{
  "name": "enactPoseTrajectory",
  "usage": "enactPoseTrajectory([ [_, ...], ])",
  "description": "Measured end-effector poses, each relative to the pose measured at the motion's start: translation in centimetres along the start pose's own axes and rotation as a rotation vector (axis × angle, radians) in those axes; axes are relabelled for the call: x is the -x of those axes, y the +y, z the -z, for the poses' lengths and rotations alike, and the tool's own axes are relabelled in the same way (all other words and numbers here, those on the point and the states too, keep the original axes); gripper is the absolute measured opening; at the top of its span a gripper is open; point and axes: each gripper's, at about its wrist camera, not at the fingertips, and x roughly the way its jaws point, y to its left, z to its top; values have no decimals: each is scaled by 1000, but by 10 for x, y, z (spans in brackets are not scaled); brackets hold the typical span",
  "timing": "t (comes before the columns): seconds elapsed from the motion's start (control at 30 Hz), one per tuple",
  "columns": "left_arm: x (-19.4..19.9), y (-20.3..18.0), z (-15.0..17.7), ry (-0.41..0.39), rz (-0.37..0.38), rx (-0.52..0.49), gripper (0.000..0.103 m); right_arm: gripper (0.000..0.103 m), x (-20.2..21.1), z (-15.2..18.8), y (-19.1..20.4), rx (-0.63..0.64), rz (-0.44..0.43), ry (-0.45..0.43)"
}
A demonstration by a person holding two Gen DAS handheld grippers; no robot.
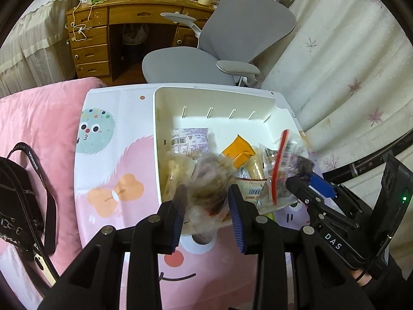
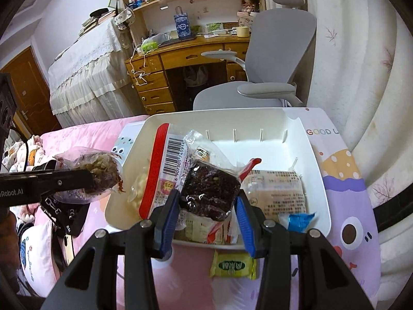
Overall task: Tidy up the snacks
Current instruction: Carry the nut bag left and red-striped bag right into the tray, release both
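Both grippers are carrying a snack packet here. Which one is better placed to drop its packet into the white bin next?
Right, probably. The right gripper holds its dark snack packet over the white bin. The left gripper grips a brownish snack packet outside the bin's left wall.

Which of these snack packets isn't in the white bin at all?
The small yellow-green packet. It lies alone on the cartoon mat just outside the white bin's near wall, while the other loose packets sit inside.
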Motion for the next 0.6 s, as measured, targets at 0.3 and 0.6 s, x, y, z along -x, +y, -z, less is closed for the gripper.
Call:
enactPoseTrajectory([
  [0.3,-1,-5,0,41,-18,-19,73,53,-11,3,-12,-87,-3,54],
  [0.6,9,1,18,98,-14,-42,78,59,3,27,-14,-186,32,87],
])
